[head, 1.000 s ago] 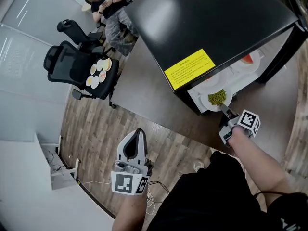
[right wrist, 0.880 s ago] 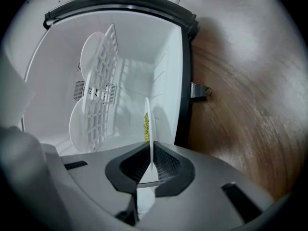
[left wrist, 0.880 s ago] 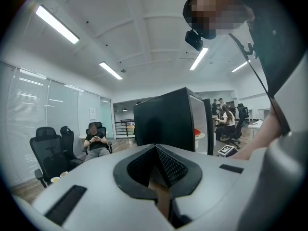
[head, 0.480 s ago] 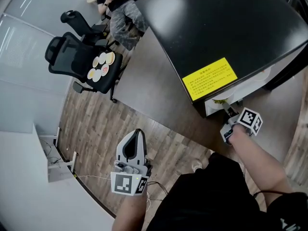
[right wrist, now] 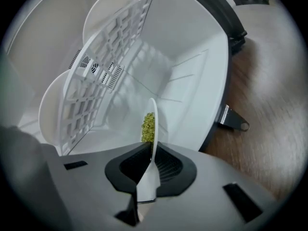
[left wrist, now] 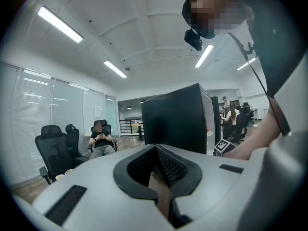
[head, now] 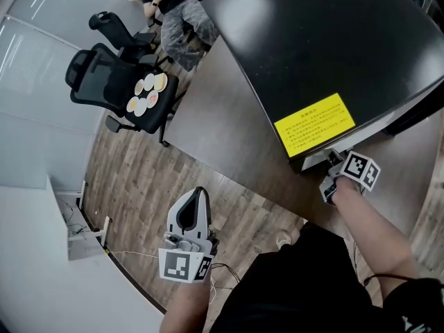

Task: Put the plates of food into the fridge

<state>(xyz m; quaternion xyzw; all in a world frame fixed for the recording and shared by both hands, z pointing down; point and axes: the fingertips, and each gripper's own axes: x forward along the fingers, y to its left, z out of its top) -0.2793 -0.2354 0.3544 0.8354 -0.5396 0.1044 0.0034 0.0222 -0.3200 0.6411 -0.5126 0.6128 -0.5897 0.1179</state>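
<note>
My right gripper (right wrist: 150,165) is shut on the rim of a white plate (right wrist: 154,121) with green peas (right wrist: 148,125) on it. The plate shows edge-on and is inside the fridge's white interior (right wrist: 192,76), on the open side of a wire shelf (right wrist: 106,66). Two white plates (right wrist: 111,7) show behind that shelf. In the head view the black fridge (head: 326,40) with its yellow label (head: 314,125) hides the plate, and my right gripper (head: 333,161) reaches under its front edge. My left gripper (head: 200,193) hangs low over the floor, shut and empty.
A black office chair (head: 104,92) at the upper left carries several small plates of food (head: 146,96) on its seat. A person (head: 177,5) sits beyond it. A metal hinge bracket (right wrist: 233,121) sticks out at the fridge's lower edge over the wooden floor (right wrist: 269,81).
The plate of peas has gone from the fridge's opening to inside it, now hidden under the black top in the head view. My right gripper followed it in. The left gripper stayed put.
</note>
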